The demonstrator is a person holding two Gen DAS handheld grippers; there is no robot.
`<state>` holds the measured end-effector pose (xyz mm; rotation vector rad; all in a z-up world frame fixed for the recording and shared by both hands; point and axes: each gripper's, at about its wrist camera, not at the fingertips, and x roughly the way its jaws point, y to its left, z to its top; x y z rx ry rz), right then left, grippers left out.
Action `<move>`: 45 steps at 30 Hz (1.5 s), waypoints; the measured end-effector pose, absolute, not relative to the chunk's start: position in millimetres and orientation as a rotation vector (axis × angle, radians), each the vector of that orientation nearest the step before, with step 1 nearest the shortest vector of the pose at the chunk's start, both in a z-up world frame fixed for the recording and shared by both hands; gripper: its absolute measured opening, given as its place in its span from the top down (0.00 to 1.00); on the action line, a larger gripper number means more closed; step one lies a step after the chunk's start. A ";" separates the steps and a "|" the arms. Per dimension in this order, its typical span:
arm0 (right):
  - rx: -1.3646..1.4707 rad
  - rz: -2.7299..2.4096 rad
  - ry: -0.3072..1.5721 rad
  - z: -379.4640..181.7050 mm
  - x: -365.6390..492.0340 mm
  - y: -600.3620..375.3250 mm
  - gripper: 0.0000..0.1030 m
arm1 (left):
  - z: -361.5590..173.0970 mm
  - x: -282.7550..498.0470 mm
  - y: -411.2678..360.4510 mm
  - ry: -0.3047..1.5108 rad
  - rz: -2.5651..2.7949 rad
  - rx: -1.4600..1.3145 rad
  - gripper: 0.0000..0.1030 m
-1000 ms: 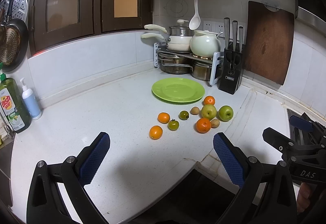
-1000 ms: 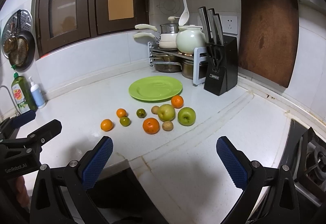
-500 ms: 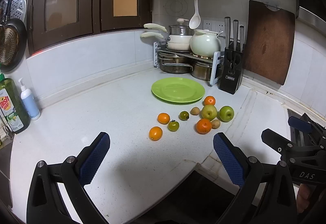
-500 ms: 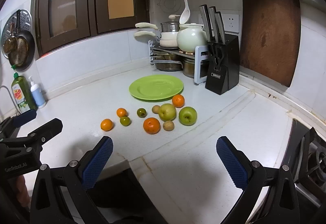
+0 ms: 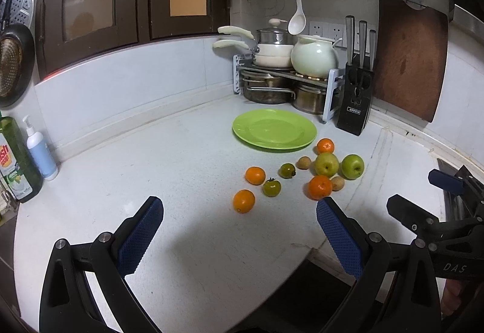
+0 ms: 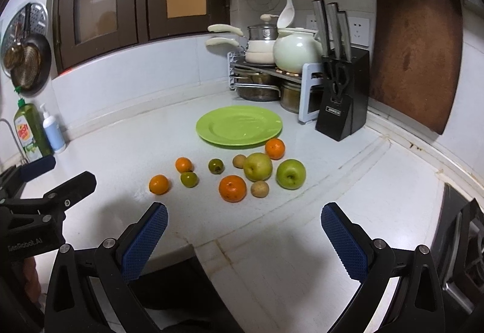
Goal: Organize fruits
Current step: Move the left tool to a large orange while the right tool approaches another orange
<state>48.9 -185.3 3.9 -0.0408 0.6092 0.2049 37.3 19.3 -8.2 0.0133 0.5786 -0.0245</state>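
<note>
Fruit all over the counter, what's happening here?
A person is holding a claw in each hand, getting ready to tidy the fruit. The left claw and the right claw are both open and hold nothing. The oranges, green apples and other small fruits sit loose on the white counter. The green plate behind them has nothing on it yet, so no fruit has been sorted so far.

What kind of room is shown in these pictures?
Most likely a home kitchen: a knife block and stacked pots stand on the white counter, and a pan hangs on the wall.
</note>
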 end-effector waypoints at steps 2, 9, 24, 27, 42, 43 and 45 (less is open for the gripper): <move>-0.050 0.212 0.616 0.9 55.4 -180.9 0.01 | -12.0 43.5 21.6 0.585 -0.023 0.022 0.00; -0.064 0.234 0.667 -17.0 82.9 -164.7 0.01 | -32.2 73.3 31.0 0.635 -0.051 0.057 0.08; -0.048 0.167 0.798 -55.4 138.0 -134.7 0.23 | -71.4 138.7 33.6 0.741 -0.222 0.161 0.27; -0.049 0.181 0.832 -64.6 148.6 -134.9 0.26 | -80.5 145.1 32.1 0.776 -0.216 0.153 0.31; -0.047 0.308 0.907 -85.0 182.9 -143.9 0.40 | -97.7 167.0 26.3 0.844 -0.170 0.096 0.53; -0.050 0.309 0.904 -85.0 184.1 -144.0 0.40 | -98.4 168.1 26.9 0.849 -0.171 0.093 0.55; -0.047 0.308 0.905 -85.3 186.3 -144.7 0.41 | -99.4 168.7 26.2 0.858 -0.179 0.092 0.59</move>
